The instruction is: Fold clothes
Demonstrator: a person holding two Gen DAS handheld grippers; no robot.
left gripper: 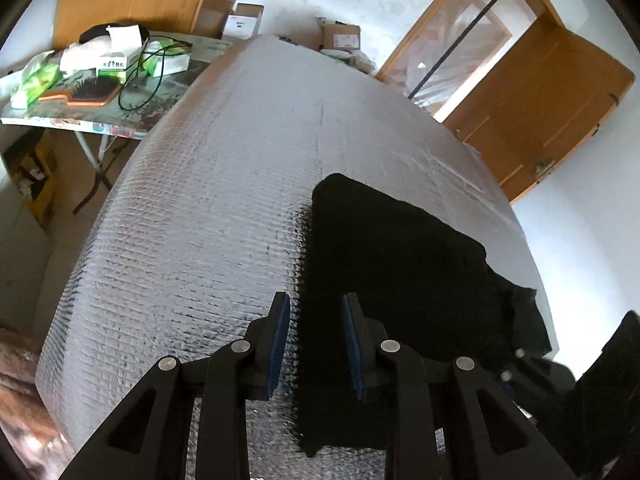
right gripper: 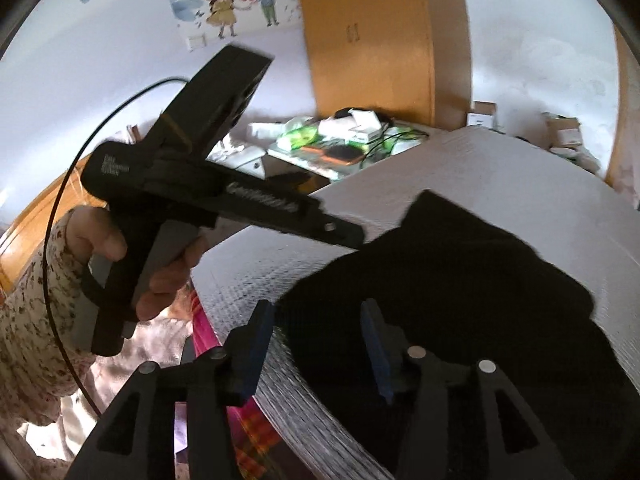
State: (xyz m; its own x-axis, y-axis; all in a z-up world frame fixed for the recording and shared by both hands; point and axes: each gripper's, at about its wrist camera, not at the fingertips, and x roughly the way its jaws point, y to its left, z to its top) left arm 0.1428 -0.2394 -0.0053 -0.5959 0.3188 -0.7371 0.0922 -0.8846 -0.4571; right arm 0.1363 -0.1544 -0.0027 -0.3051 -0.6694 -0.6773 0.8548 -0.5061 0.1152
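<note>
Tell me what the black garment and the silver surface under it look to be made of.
Black garment: looks like soft matte knit or fleece, since it reflects nothing and has fuzzy edges; exact fabric unclear. Silver surface: likely foil-faced padded sheet, shiny with a fine ribbed grid.

Garment point(left gripper: 400, 264) lies on the bench point(left gripper: 208, 208), toward its right edge; cluttered side table point(left gripper: 100, 116) stands behind-left.

black garment point(left gripper: 392, 264): matt, fuzzy cloth | worktop point(left gripper: 200, 216): shiny, embossed silver foil | door point(left gripper: 536, 120): smooth wood | left hand-held gripper point(left gripper: 314, 344): matt black plastic, blue pads
</note>
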